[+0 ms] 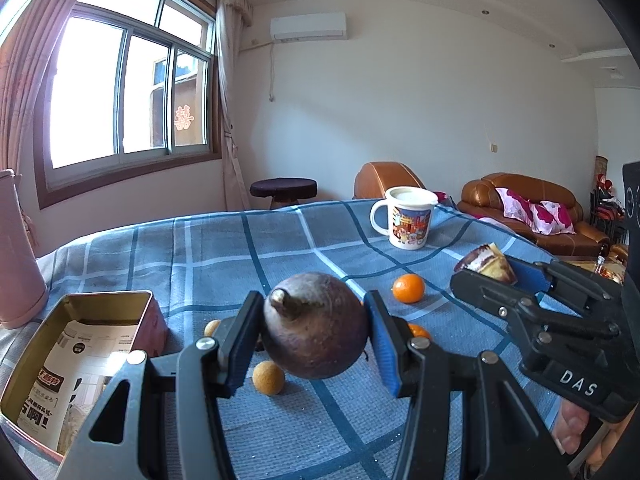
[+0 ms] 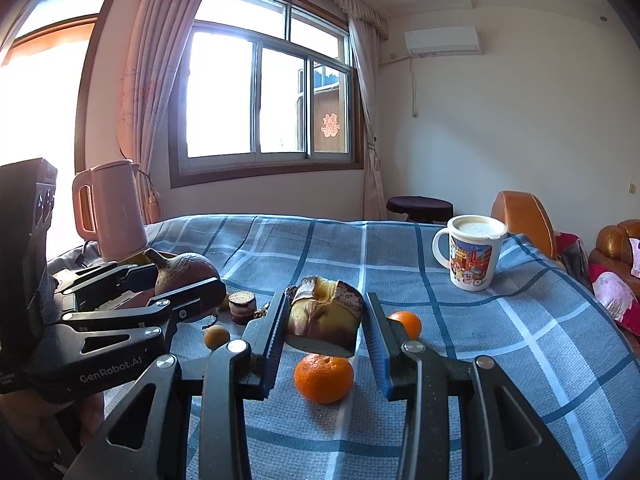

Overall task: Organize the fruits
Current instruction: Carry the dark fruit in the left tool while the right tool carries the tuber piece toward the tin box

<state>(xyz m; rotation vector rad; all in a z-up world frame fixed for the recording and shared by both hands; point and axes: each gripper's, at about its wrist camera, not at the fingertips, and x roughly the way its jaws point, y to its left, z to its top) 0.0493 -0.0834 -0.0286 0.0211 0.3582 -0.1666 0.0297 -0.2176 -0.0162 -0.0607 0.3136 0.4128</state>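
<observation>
My left gripper (image 1: 314, 332) is shut on a round dark purple fruit with a stub stem (image 1: 316, 326), held above the blue checked cloth. It also shows in the right wrist view (image 2: 186, 270). My right gripper (image 2: 324, 332) is shut on a cut yellow-fleshed fruit piece with dark rind (image 2: 324, 316), seen too in the left wrist view (image 1: 486, 266). Mandarins (image 2: 324, 378) (image 2: 406, 324) (image 1: 408, 288) and small tan longans (image 1: 269, 377) (image 2: 216, 336) lie on the cloth. An open gold tin (image 1: 76, 344) sits at lower left.
A lidded cartoon mug (image 2: 472, 254) stands at the back right of the table. A pink kettle (image 2: 112, 212) stands at the back left. A small brown round piece (image 2: 242, 306) lies near the longan. Sofas (image 1: 532, 208) and a stool (image 1: 283, 190) stand beyond the table.
</observation>
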